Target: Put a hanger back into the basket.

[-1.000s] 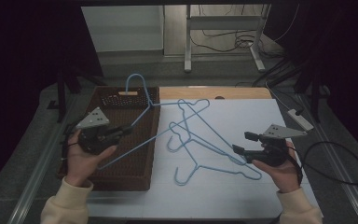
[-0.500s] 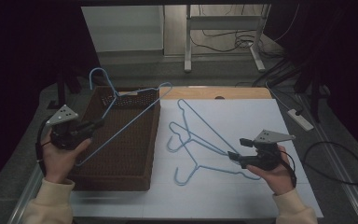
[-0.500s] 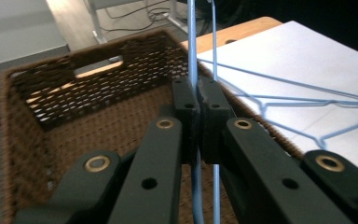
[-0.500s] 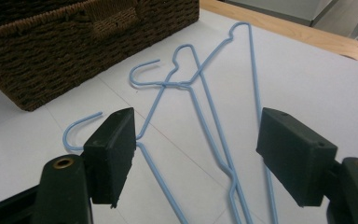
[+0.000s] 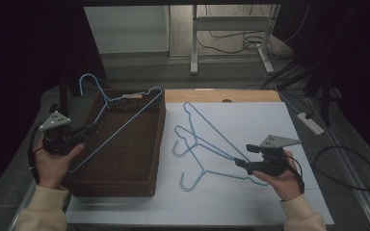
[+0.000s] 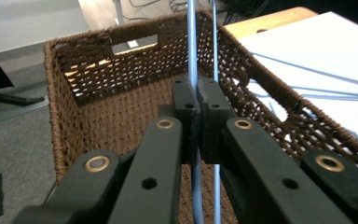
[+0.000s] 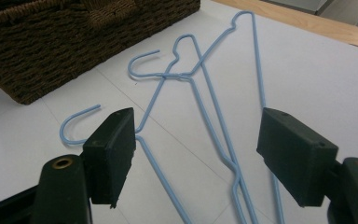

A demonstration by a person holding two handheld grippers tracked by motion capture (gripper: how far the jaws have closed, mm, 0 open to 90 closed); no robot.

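A blue wire hanger (image 5: 125, 120) slants over the brown wicker basket (image 5: 160, 139), its hook past the basket's far left corner. My left gripper (image 5: 89, 129) at the basket's left side is shut on the hanger's wire. In the left gripper view the pads (image 6: 186, 100) pinch that wire (image 6: 192, 42) above the basket (image 6: 74, 70). Three more blue hangers (image 5: 207, 144) lie overlapping on the white table top. My right gripper (image 5: 245, 156) hovers low at their right ends, open. In the right gripper view its jaws stand wide apart (image 7: 196, 149) with the hanger wires (image 7: 186, 74) on the table between them, untouched.
The white sheet (image 5: 270, 115) covers the table right of the basket, with a wooden strip (image 5: 221, 95) along its far edge. A power strip (image 5: 310, 122) and cables (image 5: 347, 168) lie off the table's right side. Table legs (image 5: 192, 43) stand on the floor behind.
My left hand has carried the held hanger to the left, so it now hangs over the basket. The right hand has stayed almost where it was.
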